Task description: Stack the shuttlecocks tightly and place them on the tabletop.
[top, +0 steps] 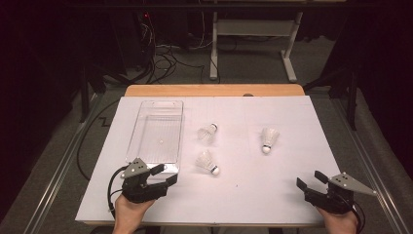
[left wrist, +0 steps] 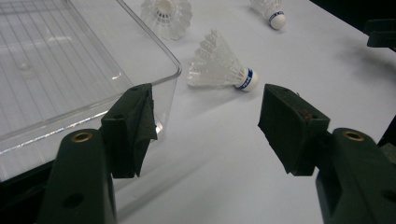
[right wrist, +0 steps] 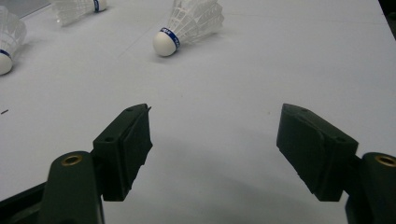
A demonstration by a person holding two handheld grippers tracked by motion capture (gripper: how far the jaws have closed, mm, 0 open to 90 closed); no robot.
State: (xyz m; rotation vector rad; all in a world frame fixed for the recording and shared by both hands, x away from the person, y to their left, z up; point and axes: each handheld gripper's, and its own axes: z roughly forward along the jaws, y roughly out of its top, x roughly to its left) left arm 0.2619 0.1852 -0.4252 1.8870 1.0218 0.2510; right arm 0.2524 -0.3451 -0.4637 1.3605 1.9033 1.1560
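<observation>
White surface (top: 272, 195) with three shuttlecocks and a clear plastic tray (top: 158, 131) at left, long axis running away from the person. Near shuttlecock (top: 207, 162) lies on its side just right of the tray, cork toward the near right; far shuttlecock (top: 208, 132) points its cork away and right; right shuttlecock (top: 268, 139) points its cork toward the person. Each cork carries a blue band, lettering unreadable. Left tool (top: 163, 175) and right tool (top: 308, 181): jaws spread, empty.
</observation>
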